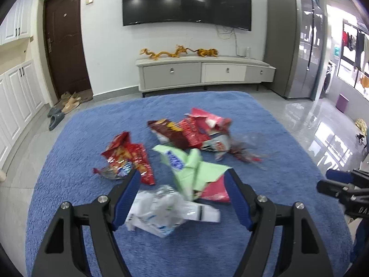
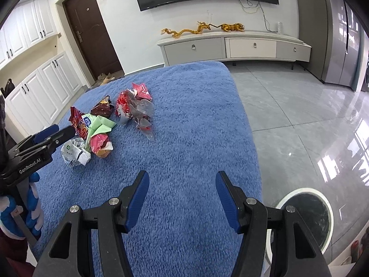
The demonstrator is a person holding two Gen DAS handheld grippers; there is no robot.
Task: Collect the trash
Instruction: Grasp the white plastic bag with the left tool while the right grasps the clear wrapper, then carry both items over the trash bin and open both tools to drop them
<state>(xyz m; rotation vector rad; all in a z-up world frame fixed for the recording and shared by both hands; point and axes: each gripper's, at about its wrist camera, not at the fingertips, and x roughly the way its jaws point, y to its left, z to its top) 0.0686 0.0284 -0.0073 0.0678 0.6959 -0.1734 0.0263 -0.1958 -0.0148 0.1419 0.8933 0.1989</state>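
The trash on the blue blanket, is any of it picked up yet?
Not yet, it seems. The wrappers all lie on the blue blanket, and the bin looks empty. The left gripper is open over the white wrapper, holding nothing. The right gripper is open and empty. Everything is left to collect.

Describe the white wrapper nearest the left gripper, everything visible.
The white wrapper is a crumpled, glossy plastic bag with small blue and green print and a dark stripe at one end. It lies on the blue blanket, nearest of the pile, between the open fingers of the left gripper, ungripped. A green wrapper and a pink one overlap its far edge.
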